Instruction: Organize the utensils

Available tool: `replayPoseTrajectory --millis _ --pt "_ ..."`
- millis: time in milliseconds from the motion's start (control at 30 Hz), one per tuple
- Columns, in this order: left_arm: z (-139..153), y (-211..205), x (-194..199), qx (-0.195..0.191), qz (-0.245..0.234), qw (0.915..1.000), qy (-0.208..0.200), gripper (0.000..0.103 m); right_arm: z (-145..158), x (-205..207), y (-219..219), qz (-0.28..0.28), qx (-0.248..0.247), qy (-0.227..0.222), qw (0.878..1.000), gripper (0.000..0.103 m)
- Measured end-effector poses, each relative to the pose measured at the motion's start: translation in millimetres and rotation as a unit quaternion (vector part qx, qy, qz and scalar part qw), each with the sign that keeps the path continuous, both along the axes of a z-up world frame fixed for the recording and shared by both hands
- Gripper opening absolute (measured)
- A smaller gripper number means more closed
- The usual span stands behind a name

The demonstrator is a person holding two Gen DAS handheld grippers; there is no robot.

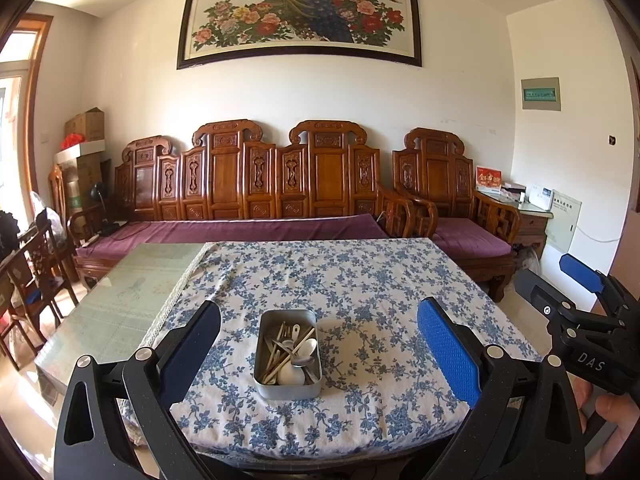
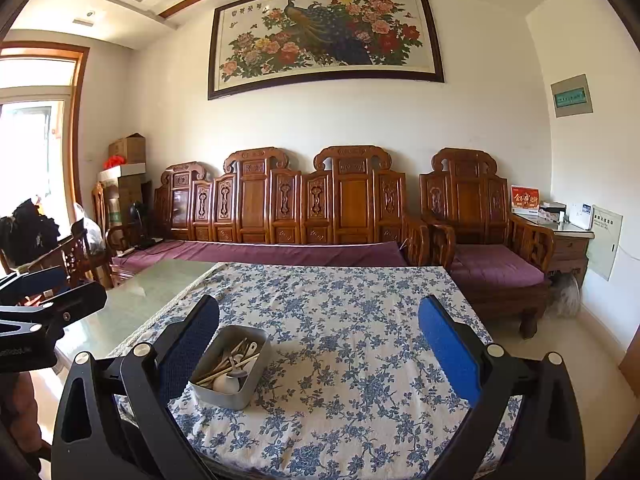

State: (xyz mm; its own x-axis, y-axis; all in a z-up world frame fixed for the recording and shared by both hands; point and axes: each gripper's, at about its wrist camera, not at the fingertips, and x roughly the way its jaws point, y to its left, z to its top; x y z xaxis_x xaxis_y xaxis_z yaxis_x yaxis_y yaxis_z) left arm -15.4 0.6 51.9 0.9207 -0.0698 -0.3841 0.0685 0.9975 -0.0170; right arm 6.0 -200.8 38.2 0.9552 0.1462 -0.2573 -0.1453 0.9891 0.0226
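A grey metal tin (image 1: 288, 388) sits on the blue-flowered tablecloth (image 1: 360, 280) near the table's front edge. It holds several utensils (image 1: 292, 350): chopsticks, metal spoons and a white spoon. My left gripper (image 1: 318, 344) is open and empty, held above the front edge with the tin between its fingers in view. My right gripper (image 2: 320, 344) is open and empty, to the right of the tin (image 2: 224, 394), which lies by its left finger (image 2: 192, 344). The right gripper also shows at the right edge of the left wrist view (image 1: 580, 300).
The cloth (image 2: 360, 320) covers the right part of a glass-topped table (image 1: 120, 296). A carved wooden sofa with purple cushions (image 1: 240, 232) stands behind the table, an armchair (image 1: 460, 216) at the back right, and wooden chairs (image 1: 32, 264) at the left.
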Motion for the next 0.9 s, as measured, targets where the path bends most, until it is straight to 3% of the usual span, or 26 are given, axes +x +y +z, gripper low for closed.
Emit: replayPoseTrajectory --millis 900 --pt "3.3 -2.7 0.3 0.0 -0.004 1.0 -0.001 0.095 4.0 -1.9 0.6 -0.001 0.003 0.0 1.0 0.1"
